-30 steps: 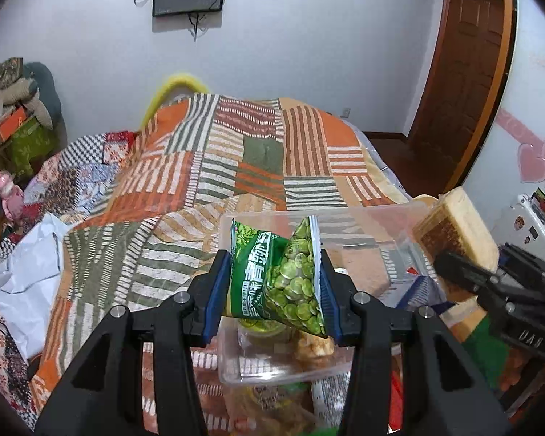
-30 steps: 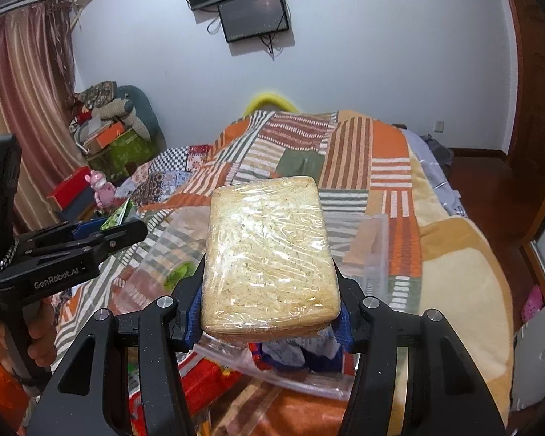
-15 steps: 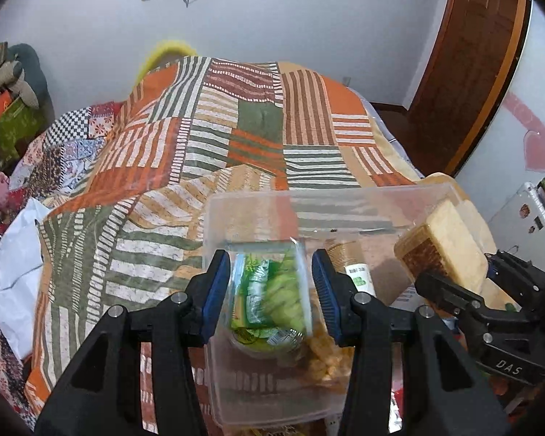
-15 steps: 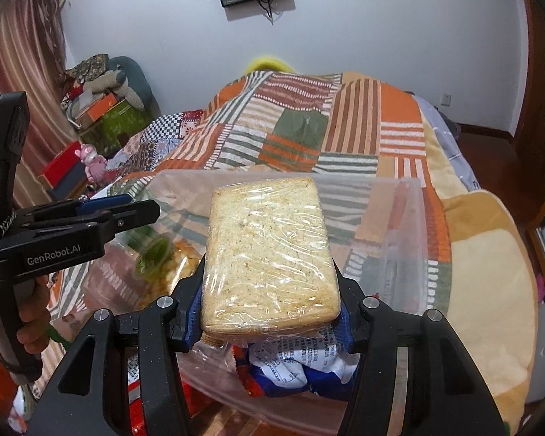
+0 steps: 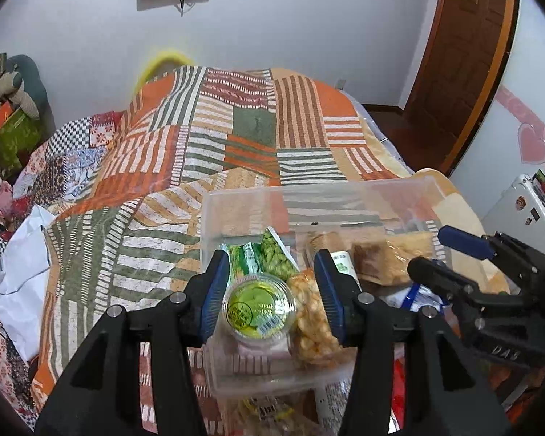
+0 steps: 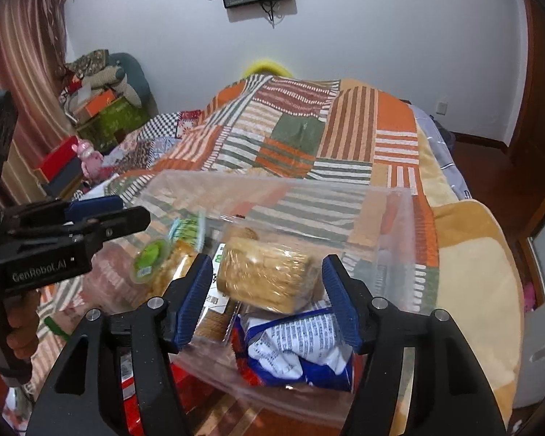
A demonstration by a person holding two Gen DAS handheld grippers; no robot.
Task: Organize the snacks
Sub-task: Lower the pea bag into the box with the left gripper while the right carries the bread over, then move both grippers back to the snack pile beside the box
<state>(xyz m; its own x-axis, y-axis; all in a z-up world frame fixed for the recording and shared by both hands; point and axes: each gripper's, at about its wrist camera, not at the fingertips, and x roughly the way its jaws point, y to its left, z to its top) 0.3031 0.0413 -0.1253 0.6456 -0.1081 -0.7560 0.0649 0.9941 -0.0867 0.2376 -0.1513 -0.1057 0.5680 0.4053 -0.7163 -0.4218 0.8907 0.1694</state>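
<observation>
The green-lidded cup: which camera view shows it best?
The left wrist view: the green-lidded cup lies close, sharp, lid facing the camera, inside the clear bin. The right wrist view shows it small and blurred.

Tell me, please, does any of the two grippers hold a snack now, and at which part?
Neither. The left gripper and the right gripper are both open; the green pea bag and wrapped bread lie loose in the clear box.

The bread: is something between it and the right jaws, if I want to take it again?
Nothing visible. The bread lies in the clear bin on a blue packet, with the open right gripper directly over it.
</observation>
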